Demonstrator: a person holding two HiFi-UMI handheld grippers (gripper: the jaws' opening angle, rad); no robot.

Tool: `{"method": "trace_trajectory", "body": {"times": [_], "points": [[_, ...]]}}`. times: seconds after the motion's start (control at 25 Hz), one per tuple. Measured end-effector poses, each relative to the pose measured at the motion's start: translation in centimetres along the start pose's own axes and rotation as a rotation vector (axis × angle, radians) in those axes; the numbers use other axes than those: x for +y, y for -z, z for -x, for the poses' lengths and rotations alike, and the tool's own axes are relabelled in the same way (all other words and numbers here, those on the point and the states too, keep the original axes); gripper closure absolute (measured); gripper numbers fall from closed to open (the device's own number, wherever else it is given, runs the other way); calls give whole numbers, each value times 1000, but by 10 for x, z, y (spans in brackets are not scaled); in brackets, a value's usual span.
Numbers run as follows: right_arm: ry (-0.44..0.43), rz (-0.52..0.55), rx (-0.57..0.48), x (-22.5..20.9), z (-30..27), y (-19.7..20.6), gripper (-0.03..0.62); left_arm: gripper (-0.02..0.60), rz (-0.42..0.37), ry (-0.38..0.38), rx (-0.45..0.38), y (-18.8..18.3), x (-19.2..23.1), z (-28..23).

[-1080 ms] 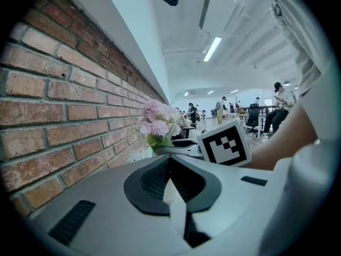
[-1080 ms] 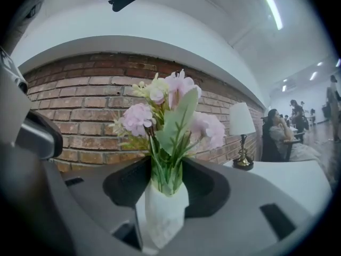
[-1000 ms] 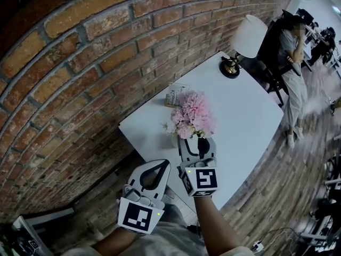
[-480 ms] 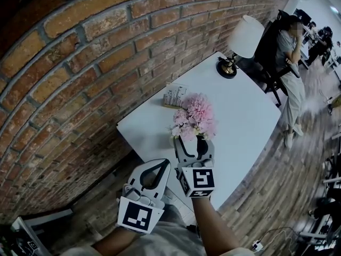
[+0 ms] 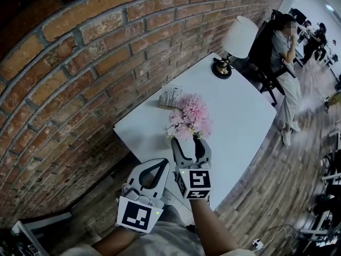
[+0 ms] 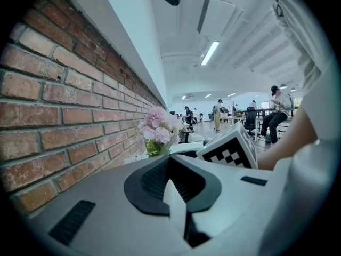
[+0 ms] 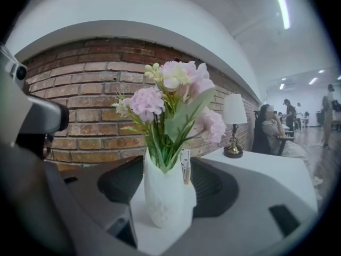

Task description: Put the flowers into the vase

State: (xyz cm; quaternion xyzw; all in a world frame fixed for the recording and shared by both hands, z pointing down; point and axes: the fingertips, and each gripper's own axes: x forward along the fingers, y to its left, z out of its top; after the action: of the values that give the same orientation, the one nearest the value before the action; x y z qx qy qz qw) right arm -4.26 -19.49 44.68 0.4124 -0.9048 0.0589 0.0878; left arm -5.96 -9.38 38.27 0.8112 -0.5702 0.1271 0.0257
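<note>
Right tongs (image 5: 190, 142) just opened wider; vase (image 7: 164, 196) with flowers (image 5: 189, 116) stands free between.

Pink flowers (image 7: 169, 96) stand upright in the white vase (image 7: 165, 195)

Flowers (image 5: 189, 117): pale pink heads, a few cream-white ones, green stems and leaves.
Vase (image 7: 164, 193): white.
Table (image 5: 245, 116): white all over.
Wall (image 5: 80, 63) on the left: red-brown brick with light grey mortar lines, in staggered courses.
Lamp (image 5: 237, 39) at the far end of the table: white shade, brass stem, dark base.
Card (image 5: 170, 96) on the table near the wall: white with dark print.
My left tongs (image 5: 164, 163) and right tongs (image 5: 191, 143): light grey shells, black ribbed pads.
Marker cubes (image 5: 139, 216) on both: white with black square patterns.
Floor (image 5: 277, 191) on the right: grey-brown planks.
</note>
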Motion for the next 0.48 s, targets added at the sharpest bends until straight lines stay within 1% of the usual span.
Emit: {"method": "trace_trajectory", "body": {"times": [0.2,0.36,0.4,0.44,0.48], "points": [[33,0,15,-8,7,6,330,578,-5,12,-15,-5,-3,-1],[47,-35,15,-14,13,7,349,578,-7,24,-24,-7,-6,-2],[56,-37,10,-16,15,6,371,578,-8,28,-25,-8,-7,-2],[68,-34,4,-18,18,5,414,578,-9,31,-27,-9,-8,-2],[79,-30,-2,-20,21,3,443,578,-9,35,-29,-10,-9,-2]]}}
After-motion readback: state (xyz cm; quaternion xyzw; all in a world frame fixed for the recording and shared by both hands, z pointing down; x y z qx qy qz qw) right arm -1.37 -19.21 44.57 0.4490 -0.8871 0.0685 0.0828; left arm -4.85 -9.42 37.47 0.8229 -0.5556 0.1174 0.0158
